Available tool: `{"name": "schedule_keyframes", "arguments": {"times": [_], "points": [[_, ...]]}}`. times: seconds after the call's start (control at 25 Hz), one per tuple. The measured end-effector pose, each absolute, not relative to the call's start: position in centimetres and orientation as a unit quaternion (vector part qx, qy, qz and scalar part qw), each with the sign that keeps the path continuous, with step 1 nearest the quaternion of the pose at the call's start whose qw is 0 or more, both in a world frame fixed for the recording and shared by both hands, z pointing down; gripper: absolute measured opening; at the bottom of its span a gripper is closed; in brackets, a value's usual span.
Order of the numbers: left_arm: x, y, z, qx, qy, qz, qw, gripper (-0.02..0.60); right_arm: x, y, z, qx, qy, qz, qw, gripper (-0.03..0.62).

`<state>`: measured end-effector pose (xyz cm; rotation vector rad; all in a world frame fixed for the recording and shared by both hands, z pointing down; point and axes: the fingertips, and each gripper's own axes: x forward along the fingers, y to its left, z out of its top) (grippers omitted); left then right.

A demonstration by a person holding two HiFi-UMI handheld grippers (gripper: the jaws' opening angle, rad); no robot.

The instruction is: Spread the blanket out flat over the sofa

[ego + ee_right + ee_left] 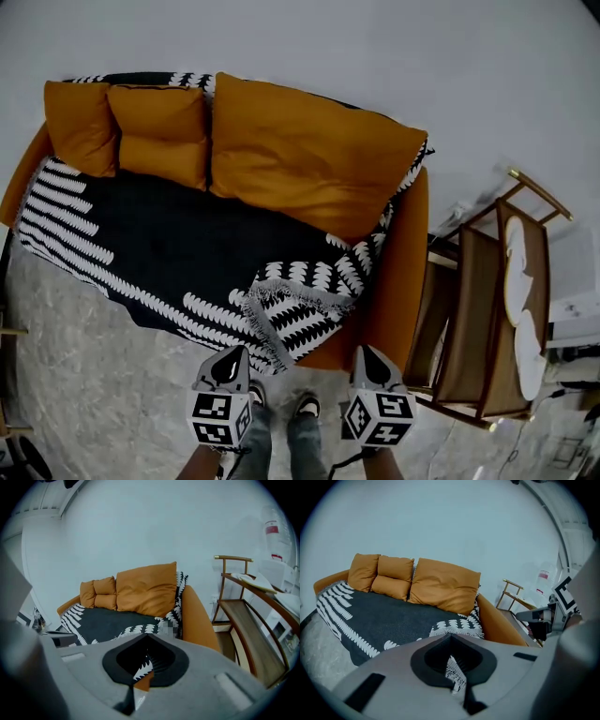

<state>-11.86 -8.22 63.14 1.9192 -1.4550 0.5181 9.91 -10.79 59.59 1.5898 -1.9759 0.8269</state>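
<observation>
On the sofa (403,272), cushions (300,155) sit on the blanket (187,244); left gripper (236,352), right gripper (364,350): fingers together.

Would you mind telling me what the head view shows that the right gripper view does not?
Only the head view shows the person's shoes and legs, seen from above. Only the right gripper view shows a red-labelled white object high at the right. Both show the orange sofa, its cushions, the patterned blanket on the seat, and the wooden chair beside it.
</observation>
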Motion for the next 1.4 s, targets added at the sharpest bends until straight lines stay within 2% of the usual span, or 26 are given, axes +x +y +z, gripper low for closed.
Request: {"name": "schedule_keyframes", "arguments": {"times": [0.28, 1.0, 1.04, 1.08, 1.12, 1.24, 1.4], "points": [[-11.9, -7.9, 65.9, 0.729, -0.559, 0.197, 0.343, 0.003, 8.8, -10.1, 63.4, 0.568, -0.721, 0.312, 0.247, 0.005], [-11.4, -9.0, 66.9, 0.754, -0.529, 0.185, 0.344, 0.008, 9.7, -9.6, 64.6, 0.572, -0.712, 0.323, 0.251, 0.005], [-11.3, -9.0, 67.0, 0.755, -0.525, 0.189, 0.344, 0.028, 9.7, -9.6, 64.7, 0.571, -0.711, 0.324, 0.251, 0.005], [-11.3, -9.1, 67.2, 0.757, -0.521, 0.192, 0.345, 0.090, 9.8, -9.6, 64.8, 0.571, -0.711, 0.325, 0.251, 0.005], [-11.2, -9.1, 67.3, 0.758, -0.517, 0.195, 0.346, 0.107, 9.8, -9.7, 64.9, 0.571, -0.711, 0.326, 0.251, 0.005], [-11.2, -9.4, 67.7, 0.761, -0.510, 0.204, 0.344, 0.114, 9.8, -9.7, 65.1, 0.571, -0.710, 0.328, 0.250, 0.005], [-10.8, -9.9, 68.2, 0.775, -0.487, 0.213, 0.342, 0.154, 10.0, -9.8, 65.4, 0.571, -0.709, 0.330, 0.251, 0.005]]}}
